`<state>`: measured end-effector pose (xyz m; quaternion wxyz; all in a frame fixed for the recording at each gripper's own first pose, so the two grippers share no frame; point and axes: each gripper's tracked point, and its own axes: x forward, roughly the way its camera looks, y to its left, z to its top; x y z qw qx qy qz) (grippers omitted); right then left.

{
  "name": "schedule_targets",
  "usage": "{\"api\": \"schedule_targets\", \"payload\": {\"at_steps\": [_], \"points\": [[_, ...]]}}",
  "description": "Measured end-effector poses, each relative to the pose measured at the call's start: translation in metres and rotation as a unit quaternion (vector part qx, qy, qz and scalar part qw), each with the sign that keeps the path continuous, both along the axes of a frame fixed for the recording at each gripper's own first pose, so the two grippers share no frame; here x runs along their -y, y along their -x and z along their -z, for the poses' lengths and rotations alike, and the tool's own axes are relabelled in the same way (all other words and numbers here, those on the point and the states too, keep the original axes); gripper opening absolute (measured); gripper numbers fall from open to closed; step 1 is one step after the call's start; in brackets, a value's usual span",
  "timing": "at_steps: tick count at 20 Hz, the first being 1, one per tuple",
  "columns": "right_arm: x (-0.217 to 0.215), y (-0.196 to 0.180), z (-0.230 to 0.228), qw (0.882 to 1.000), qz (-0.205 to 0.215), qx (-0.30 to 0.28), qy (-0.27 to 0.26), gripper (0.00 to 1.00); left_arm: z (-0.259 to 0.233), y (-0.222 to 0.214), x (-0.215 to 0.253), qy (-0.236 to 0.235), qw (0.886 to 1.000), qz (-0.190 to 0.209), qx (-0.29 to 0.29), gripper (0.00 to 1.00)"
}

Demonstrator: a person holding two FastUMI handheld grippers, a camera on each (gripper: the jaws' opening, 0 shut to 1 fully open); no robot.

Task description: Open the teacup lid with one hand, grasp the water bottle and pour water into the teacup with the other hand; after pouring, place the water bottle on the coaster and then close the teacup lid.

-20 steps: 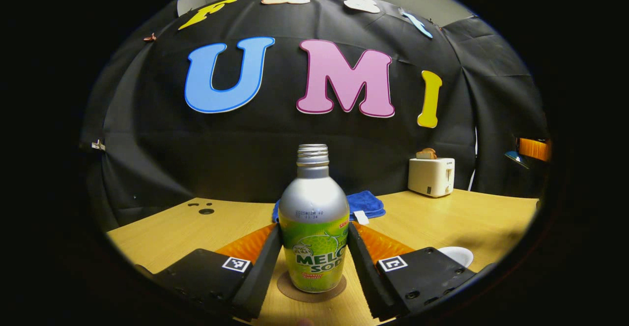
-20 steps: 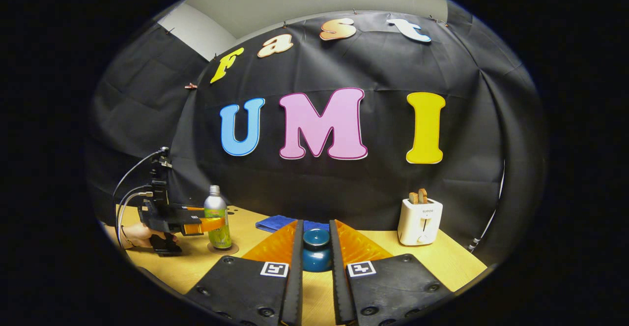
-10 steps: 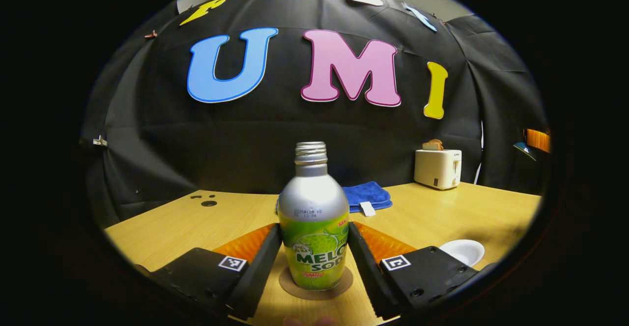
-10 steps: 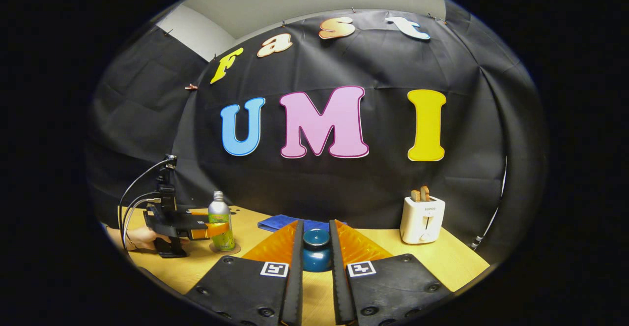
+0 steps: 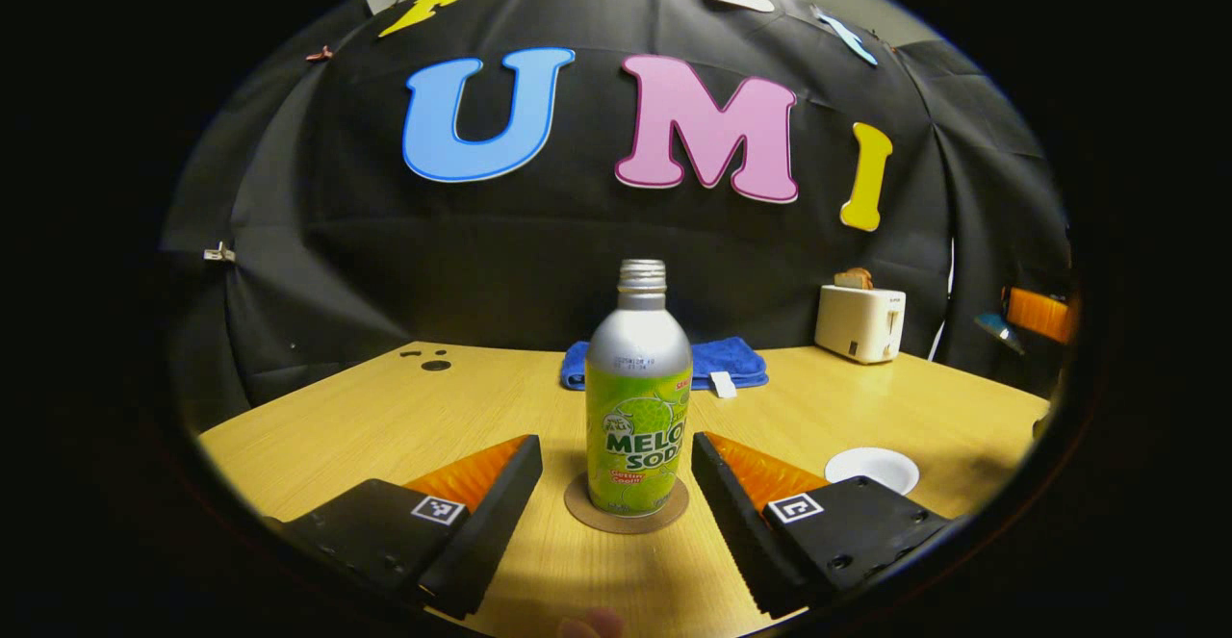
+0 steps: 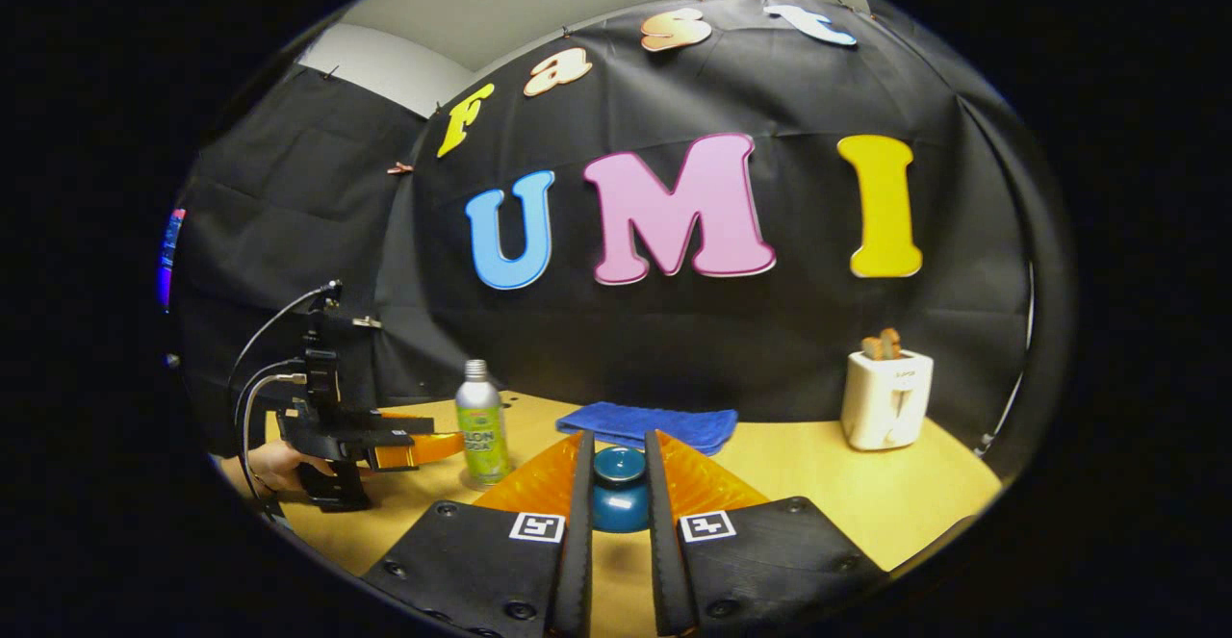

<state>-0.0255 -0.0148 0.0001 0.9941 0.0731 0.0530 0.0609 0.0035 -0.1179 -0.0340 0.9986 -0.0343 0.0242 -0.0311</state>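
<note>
A silver aluminium soda bottle [image 5: 638, 397] with a green label stands upright on a round brown coaster [image 5: 626, 506] on the wooden counter [image 5: 385, 426]. The left gripper [image 5: 616, 494] has its fingers spread either side of the bottle, not touching it. The right gripper [image 6: 616, 513] pinches the glossy blue teacup lid [image 6: 619, 489] by its knob. The bottle looks placed; next, the lid must go on the teacup.

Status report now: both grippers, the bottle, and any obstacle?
Left gripper open, off bottle. Bottle upright on coaster. Right gripper shut on lid. Nothing obstructing.
</note>
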Motion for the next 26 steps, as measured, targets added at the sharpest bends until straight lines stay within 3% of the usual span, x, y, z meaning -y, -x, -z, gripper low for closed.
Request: {"api": "schedule_targets", "payload": {"at_steps": [7, 15, 26], "points": [[-0.042, -0.024, 0.039, 0.999, -0.014, -0.049, -0.005, 0.29, -0.025, 0.034, -0.006, -0.026, 0.998, 0.005, 0.053, 0.98], [-0.07, -0.039, 0.081, 0.992, -0.03, -0.118, 0.033, 0.29, -0.024, 0.033, -0.015, -0.029, 0.998, 0.01, 0.048, 0.99], [-0.08, -0.048, 0.107, 0.986, -0.041, -0.153, 0.049, 0.29, -0.019, 0.03, -0.02, -0.027, 0.999, 0.011, 0.044, 0.98]]}}
